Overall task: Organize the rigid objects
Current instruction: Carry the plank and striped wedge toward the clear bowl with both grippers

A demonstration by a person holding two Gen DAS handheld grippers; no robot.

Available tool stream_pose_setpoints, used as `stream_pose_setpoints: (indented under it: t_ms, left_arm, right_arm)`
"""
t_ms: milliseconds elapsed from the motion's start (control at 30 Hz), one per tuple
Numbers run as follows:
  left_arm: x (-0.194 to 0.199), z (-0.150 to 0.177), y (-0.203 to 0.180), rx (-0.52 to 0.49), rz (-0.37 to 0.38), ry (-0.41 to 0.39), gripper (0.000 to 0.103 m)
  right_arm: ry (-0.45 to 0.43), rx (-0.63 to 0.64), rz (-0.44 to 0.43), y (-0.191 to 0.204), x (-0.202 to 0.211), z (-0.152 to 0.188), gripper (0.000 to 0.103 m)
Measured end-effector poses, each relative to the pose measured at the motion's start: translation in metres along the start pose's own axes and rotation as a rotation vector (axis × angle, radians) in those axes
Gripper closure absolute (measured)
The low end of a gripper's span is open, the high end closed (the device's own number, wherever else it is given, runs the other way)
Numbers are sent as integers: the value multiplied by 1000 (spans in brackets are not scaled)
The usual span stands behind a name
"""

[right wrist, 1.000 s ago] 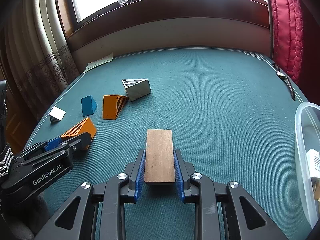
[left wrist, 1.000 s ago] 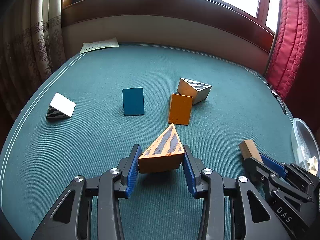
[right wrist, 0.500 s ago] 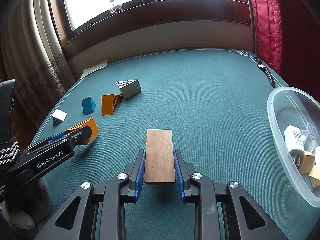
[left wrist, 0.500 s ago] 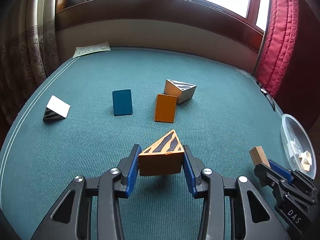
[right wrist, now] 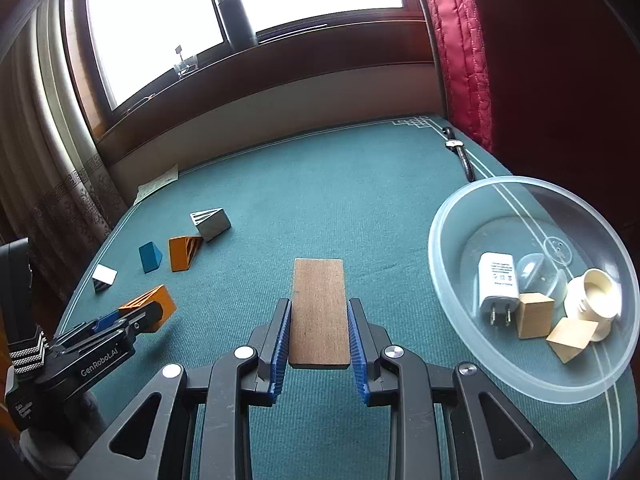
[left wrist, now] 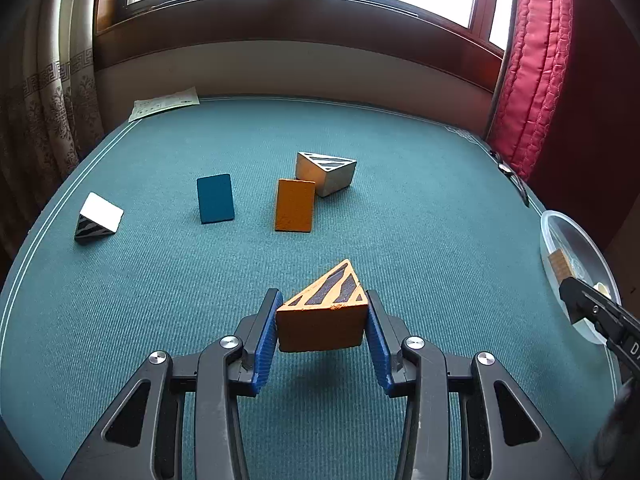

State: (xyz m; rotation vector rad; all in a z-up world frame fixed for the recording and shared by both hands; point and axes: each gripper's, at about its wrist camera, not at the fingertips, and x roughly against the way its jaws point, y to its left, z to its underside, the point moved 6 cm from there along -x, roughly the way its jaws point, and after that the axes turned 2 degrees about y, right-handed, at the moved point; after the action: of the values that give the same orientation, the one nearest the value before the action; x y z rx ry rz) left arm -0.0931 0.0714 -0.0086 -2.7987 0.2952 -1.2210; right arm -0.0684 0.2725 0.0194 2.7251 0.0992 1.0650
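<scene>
My left gripper [left wrist: 322, 322] is shut on an orange wedge with black stripes [left wrist: 324, 320], held above the green cloth. My right gripper [right wrist: 318, 320] is shut on a flat brown wooden block [right wrist: 318, 312], held above the cloth just left of a clear plastic bowl [right wrist: 444, 216]. The bowl holds a white plug [right wrist: 496, 284], two wooden blocks [right wrist: 534, 314] and a cream cup [right wrist: 596, 296]. On the cloth lie a blue wedge [left wrist: 215, 198], an orange wedge [left wrist: 295, 205], a silver wedge [left wrist: 326, 173] and a white wedge [left wrist: 99, 218].
The green table [left wrist: 420, 220] ends at a wall under a window. A paper sheet [left wrist: 166, 103] lies at the far left corner. A watch [right wrist: 460, 152] lies by the red curtain [right wrist: 460, 52]. The bowl shows at the right edge in the left wrist view [left wrist: 576, 252].
Both grippers have risen and moved right with their blocks. The right gripper has swung toward the bowl, which now fills the right of its view.
</scene>
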Motion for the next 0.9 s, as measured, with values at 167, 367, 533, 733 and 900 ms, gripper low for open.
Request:
stream_pose_setpoints:
  t_ms: [167, 367, 533, 733, 900]
  left_arm:
    - [5, 2, -8, 0, 22, 3, 61]
    - [10, 3, -18, -12, 31, 3, 61]
    - [12, 4, -30, -33, 42, 5, 61]
    - [15, 4, -45, -58, 57, 5, 61]
    - [18, 1, -58, -77, 75, 8, 61]
  right_arm:
    - [-43, -38, 52, -24, 13, -8, 74]
    - [-67, -92, 122, -59, 21, -10, 74]
    - [-77, -140, 170, -87, 22, -11, 74]
    - [-99, -175, 225, -112, 22, -15, 53]
    - [-116, -211, 243, -127, 29, -11, 53]
